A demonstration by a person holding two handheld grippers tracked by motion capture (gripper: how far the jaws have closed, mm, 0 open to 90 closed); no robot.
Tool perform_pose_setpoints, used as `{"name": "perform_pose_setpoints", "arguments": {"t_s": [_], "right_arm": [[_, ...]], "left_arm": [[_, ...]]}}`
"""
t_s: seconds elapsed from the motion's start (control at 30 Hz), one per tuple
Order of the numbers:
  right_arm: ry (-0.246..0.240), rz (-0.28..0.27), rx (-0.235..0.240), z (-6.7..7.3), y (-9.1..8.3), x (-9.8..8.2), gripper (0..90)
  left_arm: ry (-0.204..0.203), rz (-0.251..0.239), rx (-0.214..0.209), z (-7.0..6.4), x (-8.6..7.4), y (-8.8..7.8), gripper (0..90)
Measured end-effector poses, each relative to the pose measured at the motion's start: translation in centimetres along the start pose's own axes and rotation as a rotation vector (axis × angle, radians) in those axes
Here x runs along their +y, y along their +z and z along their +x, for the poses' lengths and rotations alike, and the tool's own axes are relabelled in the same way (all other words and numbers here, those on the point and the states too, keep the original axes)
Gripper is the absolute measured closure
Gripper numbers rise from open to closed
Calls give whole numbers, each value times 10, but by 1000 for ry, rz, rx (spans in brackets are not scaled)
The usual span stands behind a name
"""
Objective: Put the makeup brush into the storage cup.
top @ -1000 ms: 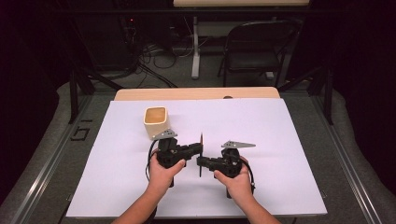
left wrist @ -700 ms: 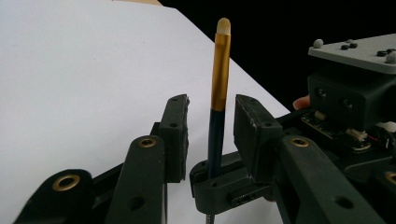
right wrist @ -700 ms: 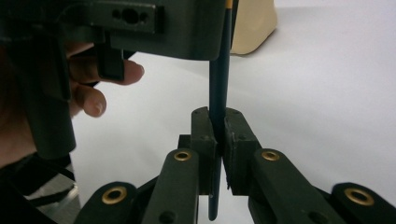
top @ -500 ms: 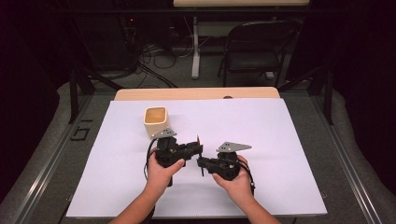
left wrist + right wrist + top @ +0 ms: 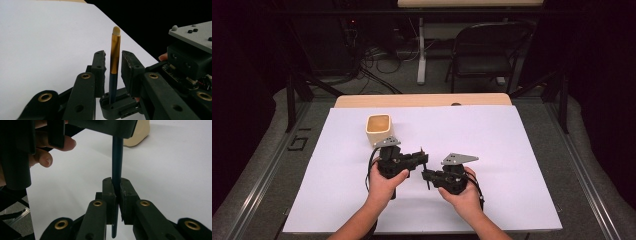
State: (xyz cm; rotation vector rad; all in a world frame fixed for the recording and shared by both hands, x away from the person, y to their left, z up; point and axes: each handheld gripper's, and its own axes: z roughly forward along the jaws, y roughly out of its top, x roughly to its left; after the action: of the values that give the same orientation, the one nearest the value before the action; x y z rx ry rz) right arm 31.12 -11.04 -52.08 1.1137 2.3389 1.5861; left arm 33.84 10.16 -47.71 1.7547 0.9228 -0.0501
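Your right hand-held gripper [image 5: 115, 185] had its jaws clamped tight on the dark shaft of the brush [image 5: 114, 57], down near the lower end, with a short bit of handle poking out below the pads. In the high view that gripper [image 5: 428, 176] sat just in front of your right hand [image 5: 462, 195], jaws aimed across at the other one.

Your left hand-held gripper [image 5: 112, 66] was right up against it, jaws either side of the brush's gold band. There was a visible gap between each pad and the brush, so it wasn't gripping, just standing partly open around it. Those jaws had just been closing in on the brush, which was between them. In the high view it [image 5: 421, 156] pointed toward the right gripper, tips almost meeting, your left hand [image 5: 384, 182] wrapped around the body.

So the brush stood upright between the two, pale tip above the left gripper's jaws, handle running down into the right gripper's grip, off the white table [image 5: 522, 150].

The beige cup [image 5: 377, 129] sat just beyond the left gripper, on the far side from you, upright. It also showed behind the brush in the right gripper view [image 5: 137, 135].
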Motion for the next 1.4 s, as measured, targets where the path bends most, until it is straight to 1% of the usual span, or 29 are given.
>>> {"name": "perform_pose_setpoints", "arguments": {"t_s": [0.47,1.13,1.4], "right_arm": [[-8,10,9,1,2,0,842],[-8,15,14,2,2,0,841],[-9,13,15,1,1,0,841]], "left_arm": [[0,10,9,-1,1,0,821],[-16,17,7,0,1,-1,833],[-14,19,7,-1,2,-1,834]]}}
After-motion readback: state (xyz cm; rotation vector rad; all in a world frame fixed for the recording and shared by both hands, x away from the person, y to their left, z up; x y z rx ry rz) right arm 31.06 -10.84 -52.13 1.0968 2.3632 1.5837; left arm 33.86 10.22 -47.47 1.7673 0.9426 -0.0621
